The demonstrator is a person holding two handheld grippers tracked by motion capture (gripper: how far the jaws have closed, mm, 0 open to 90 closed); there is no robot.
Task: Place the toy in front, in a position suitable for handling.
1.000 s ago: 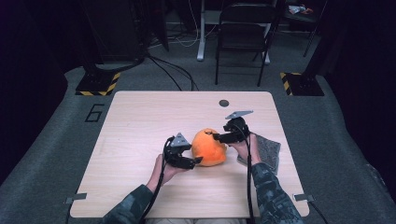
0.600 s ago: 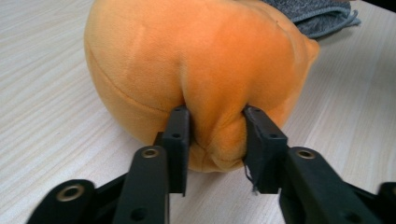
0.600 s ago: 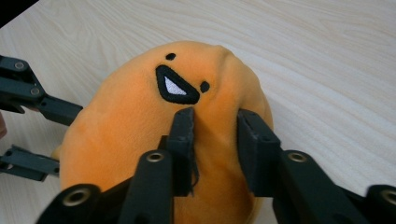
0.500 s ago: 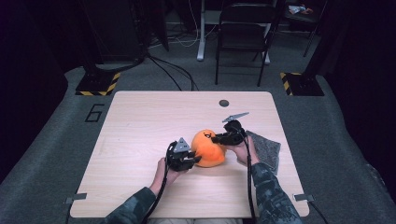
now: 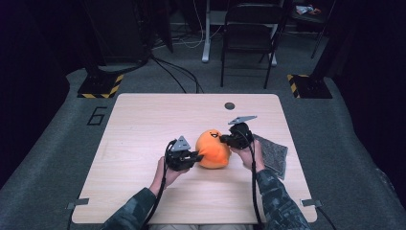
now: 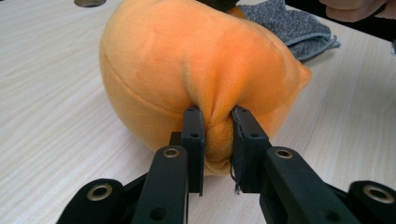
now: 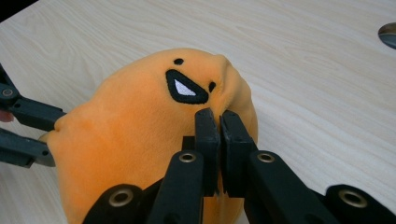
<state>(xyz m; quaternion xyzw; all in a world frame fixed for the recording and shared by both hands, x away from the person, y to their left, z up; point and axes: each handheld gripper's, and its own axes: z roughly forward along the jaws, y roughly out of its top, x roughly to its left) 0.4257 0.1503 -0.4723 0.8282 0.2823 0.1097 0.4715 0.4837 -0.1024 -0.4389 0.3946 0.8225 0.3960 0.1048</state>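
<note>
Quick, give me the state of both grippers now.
Left gripper: just closed, pinching a fold of the orange plush toy.
Right gripper: just closed, pinching the same plush beside its face.

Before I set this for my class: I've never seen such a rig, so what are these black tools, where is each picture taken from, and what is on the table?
A person holds a two-jaw gripper in each hand. One picture looks down from above the table; the other two come from cameras riding on each gripper. On the table lie an orange plush with a stitched face and a grey cloth. The left gripper pinches a fold of the plush; its jaws have just been closing. The right gripper has also just closed, nipping plush below the face.
</note>
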